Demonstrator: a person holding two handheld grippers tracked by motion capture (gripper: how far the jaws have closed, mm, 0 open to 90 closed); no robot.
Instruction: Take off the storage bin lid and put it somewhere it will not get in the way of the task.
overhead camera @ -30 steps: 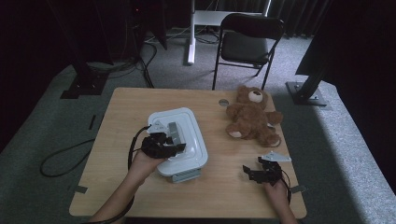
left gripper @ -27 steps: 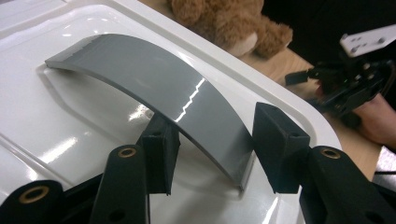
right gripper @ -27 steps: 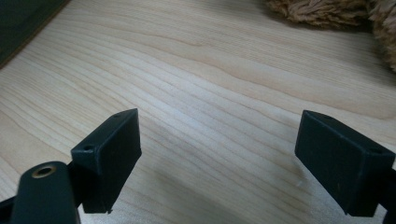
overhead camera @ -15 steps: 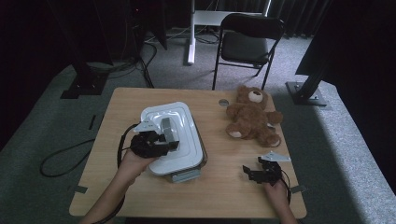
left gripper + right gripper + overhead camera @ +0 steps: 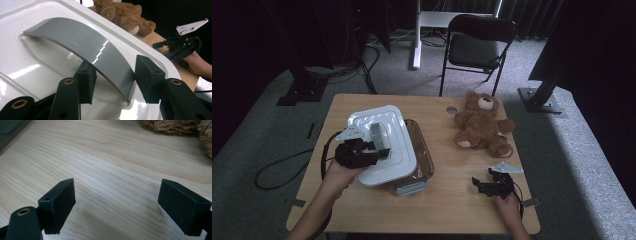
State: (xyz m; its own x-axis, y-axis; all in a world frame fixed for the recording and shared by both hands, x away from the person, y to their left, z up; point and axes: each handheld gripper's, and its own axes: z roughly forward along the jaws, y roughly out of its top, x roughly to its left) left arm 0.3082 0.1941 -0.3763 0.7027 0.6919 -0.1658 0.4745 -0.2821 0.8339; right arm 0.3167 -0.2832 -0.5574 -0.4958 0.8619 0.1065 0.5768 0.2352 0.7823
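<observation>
While one left tool (image 5: pixel 112 82) clasps one lid's handle (image 5: pixel 82 47), one right tool (image 5: pixel 117 207) gapes.

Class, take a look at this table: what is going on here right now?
A person works at a wooden table with a gripper in each hand. The left gripper is clamped on the grey handle of a white lid, which sits shifted off a clear container so that the container's right side is uncovered. The right gripper rests open over bare wood, holding nothing. A brown teddy bear lies at the table's right side.
</observation>
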